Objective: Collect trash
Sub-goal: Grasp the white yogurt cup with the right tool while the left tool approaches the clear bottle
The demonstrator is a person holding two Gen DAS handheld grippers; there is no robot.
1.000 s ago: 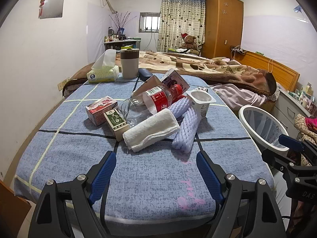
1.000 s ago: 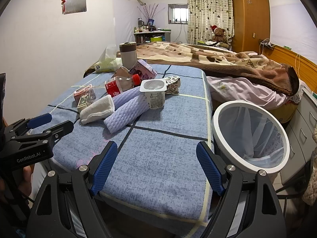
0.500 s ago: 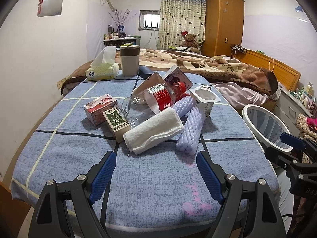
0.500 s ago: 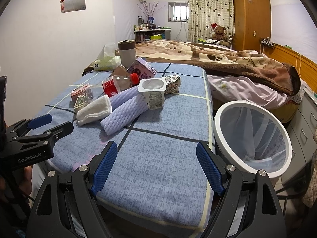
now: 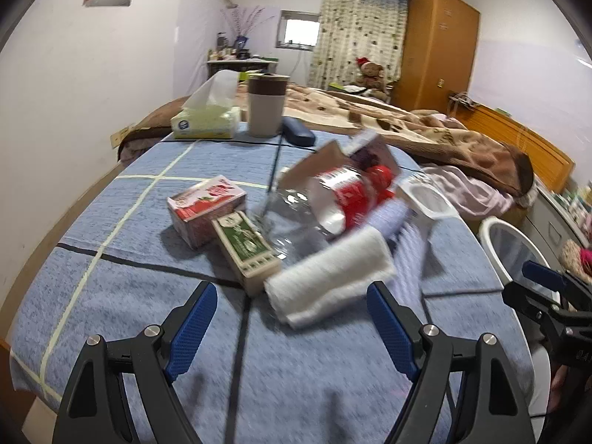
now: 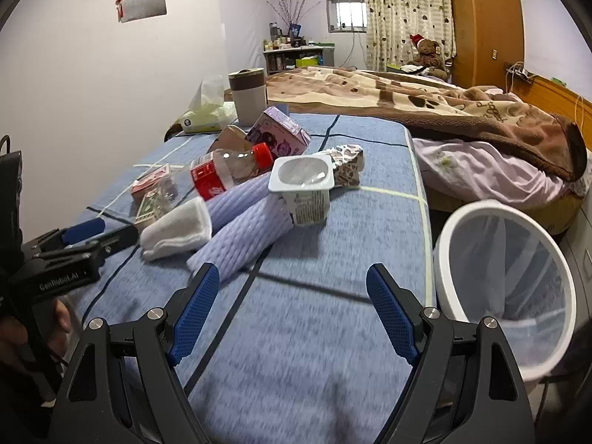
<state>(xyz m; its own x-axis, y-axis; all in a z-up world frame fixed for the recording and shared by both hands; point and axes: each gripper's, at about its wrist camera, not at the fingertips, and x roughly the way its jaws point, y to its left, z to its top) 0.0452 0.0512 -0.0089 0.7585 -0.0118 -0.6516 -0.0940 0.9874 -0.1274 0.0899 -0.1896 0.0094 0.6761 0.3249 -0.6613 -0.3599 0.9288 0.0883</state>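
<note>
Blue checked bedspread (image 6: 370,222), white bin (image 6: 503,281) beside, wooden wardrobe (image 6: 484,22)

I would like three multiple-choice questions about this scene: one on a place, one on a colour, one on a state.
1. Where is the white round bin?
A. beside the bed
B. on the bed
C. under the window

2. What colour is the clear plastic bottle's cap?
A. blue
B. red
C. green

3. How is the right hand-held gripper?
A. shut on a box
B. shut, empty
C. open, empty

Answers: 1 A, the bin stands off the blue checked bedspread's edge; 2 B, the cap shows red; 3 C, fingers wide apart with nothing between.
</note>
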